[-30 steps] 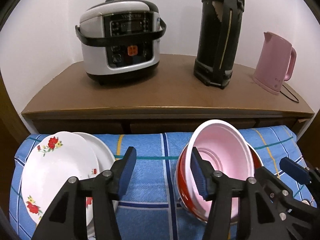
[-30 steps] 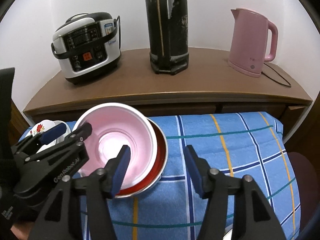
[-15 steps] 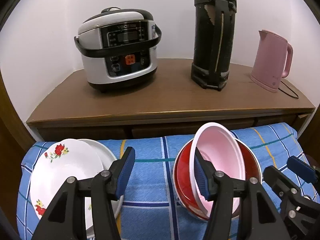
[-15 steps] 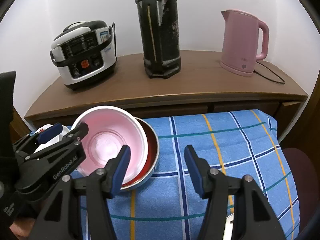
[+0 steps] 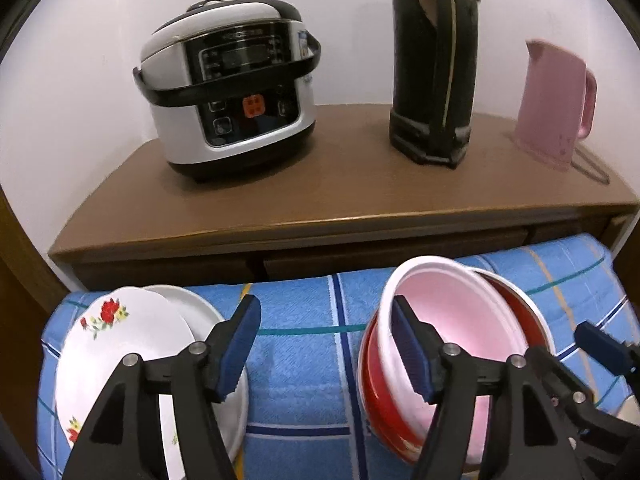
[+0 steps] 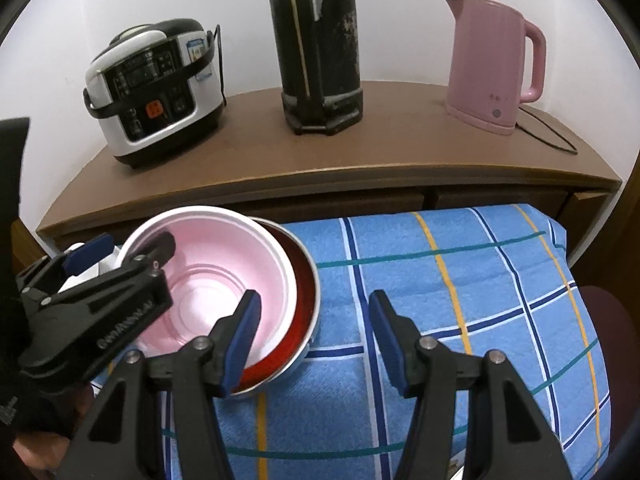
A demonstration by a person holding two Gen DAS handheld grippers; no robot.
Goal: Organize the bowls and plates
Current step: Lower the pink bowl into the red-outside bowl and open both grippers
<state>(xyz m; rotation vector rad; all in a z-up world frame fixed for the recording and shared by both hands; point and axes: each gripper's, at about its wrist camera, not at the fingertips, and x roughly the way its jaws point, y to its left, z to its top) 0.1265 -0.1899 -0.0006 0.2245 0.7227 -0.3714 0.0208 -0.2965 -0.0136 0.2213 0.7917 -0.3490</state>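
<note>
The left gripper [image 5: 326,346] was opening, releasing the pink bowl [image 5: 452,332], seemingly light, stiff plastic; the right gripper [image 6: 314,330] gaped empty.

Left wrist view: looks steeply down along the left tool [image 5: 324,344], close over the checked cloth [image 5: 304,360]. Right wrist view: same downward slant along the right tool [image 6: 314,336], from further right. Both share the pink bowl [image 5: 452,320] at lower frame and the counter [image 6: 360,148] with rice cooker [image 6: 156,92] across the upper frame.

Left gripper [image 5: 325,346] — jaws opening, angled downward. Right gripper [image 6: 314,334] — jaws parted, nothing between them, likewise angled downward.
</note>
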